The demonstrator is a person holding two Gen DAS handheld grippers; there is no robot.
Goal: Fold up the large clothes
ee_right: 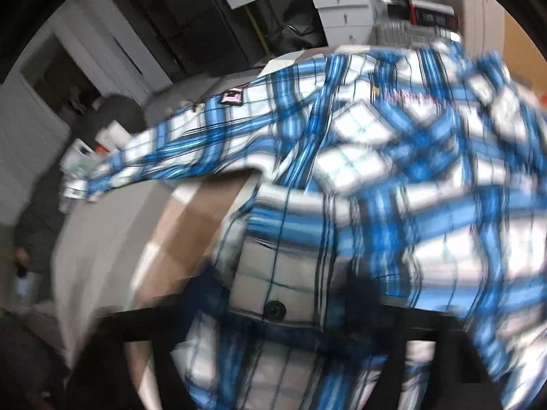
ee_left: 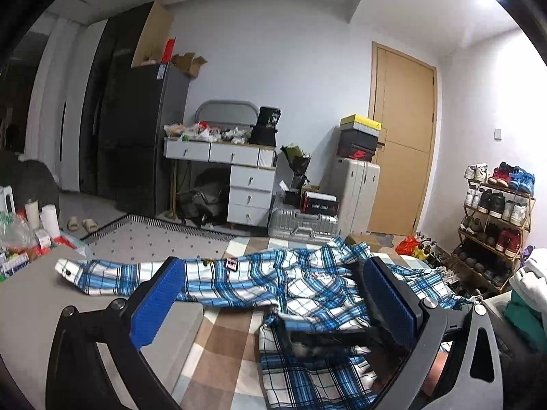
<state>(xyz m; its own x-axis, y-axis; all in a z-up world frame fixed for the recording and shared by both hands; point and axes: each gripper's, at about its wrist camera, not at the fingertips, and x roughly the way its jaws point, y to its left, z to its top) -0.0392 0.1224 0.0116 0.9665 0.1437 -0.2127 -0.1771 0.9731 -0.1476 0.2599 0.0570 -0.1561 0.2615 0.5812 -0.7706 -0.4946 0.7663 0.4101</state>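
Blue-white plaid shirt lies rumpled across checked bedcover, sleeve stretched toward 9 o'clock. Left gripper jaws apart above soft cloth, ribbed blue pads. Right gripper blurred; buttoned shirt edge drapes over it, jaw state unclear.

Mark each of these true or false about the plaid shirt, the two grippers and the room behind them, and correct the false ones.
1. The shirt is blue and white plaid. True.
2. The left gripper is clamped shut on the sleeve. False: its fingers stand wide apart, open.
3. One sleeve stretches out to the left. True.
4. The door stands open. False: it is closed.
5. Shoes fill a rack at the right. True.
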